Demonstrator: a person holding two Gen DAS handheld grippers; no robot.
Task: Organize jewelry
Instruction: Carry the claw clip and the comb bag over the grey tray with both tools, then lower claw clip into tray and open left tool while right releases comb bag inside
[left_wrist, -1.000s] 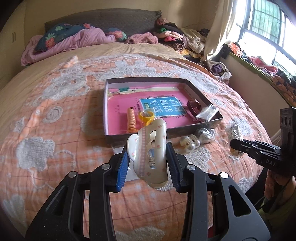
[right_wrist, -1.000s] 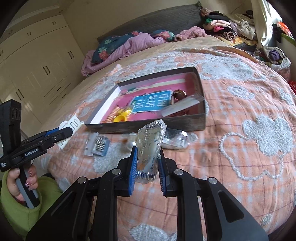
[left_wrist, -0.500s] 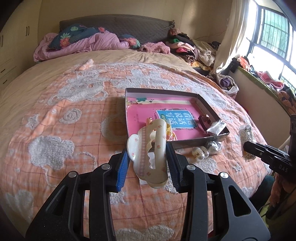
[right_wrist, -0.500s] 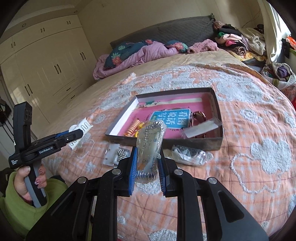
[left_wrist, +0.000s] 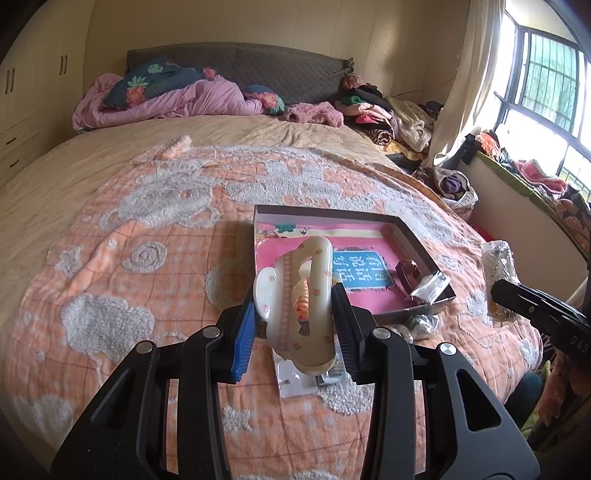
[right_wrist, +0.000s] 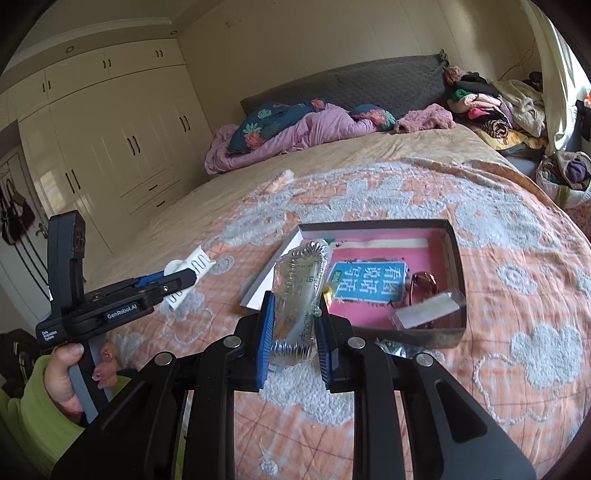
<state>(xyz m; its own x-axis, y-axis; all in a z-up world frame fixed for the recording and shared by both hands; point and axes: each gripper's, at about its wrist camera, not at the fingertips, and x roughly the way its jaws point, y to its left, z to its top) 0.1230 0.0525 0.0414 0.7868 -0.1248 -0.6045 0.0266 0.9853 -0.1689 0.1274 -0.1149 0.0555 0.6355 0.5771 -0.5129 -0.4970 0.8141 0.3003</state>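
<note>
above the bedspread, short of the box (left_wrist: 424, 242), left gripper (left_wrist: 295, 325) clamps a hair claw (left_wrist: 299, 295), right gripper (right_wrist: 293, 328) pinches a plastic packet (right_wrist: 299, 284), likely both box-bound.

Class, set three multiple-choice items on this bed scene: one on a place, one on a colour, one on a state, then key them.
1. Where are the brown sunglasses?
A. inside the box
B. on the pillows
C. in a gripper

2. What colour is the box's lining?
A. green
B. pink
C. black

3. What is the left gripper doing?
A. hanging open
B. shut on nothing
C. shut on the hair claw

Key: 1 A, they lie by the box's right wall; 2 B, pink shows around the blue label; 3 C, both pads press the cream claw. The right gripper likewise clamps a clear packet.
</note>
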